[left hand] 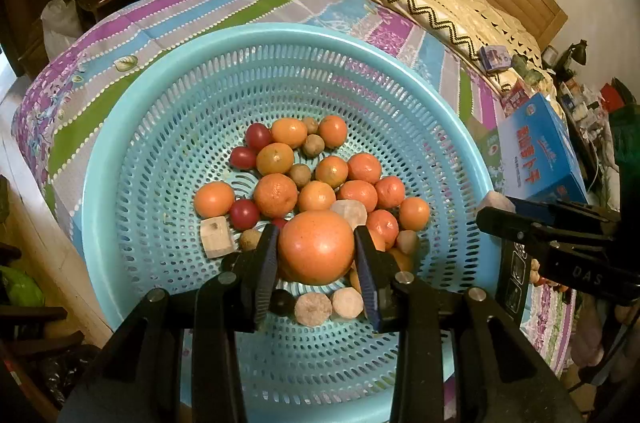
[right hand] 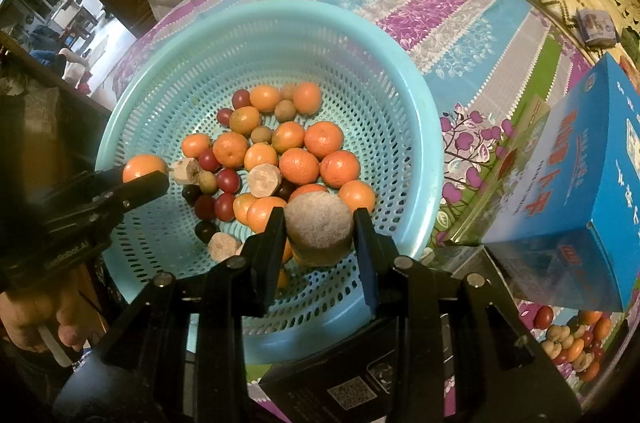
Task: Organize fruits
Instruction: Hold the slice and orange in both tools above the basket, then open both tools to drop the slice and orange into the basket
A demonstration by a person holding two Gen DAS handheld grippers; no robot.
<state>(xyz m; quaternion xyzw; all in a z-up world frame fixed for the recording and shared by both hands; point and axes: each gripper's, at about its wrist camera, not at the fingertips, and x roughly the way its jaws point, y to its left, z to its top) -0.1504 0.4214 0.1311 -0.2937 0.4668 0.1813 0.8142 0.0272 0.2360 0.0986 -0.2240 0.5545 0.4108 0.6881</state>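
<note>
Left claw [left hand: 316, 255] clamped on an orange fruit [left hand: 316, 247], right claw [right hand: 319, 235] clamped on a brown fruit [right hand: 319, 229], both over the blue basket [right hand: 400, 223]; risk of smooth round skins slipping out and scattering the pile

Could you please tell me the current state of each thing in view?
Left hand-held gripper: shut on orange fruit.
Right hand-held gripper: shut on brown round piece.
Blue basket: upright, holding mixed fruits.
Blue box: closed.
</note>
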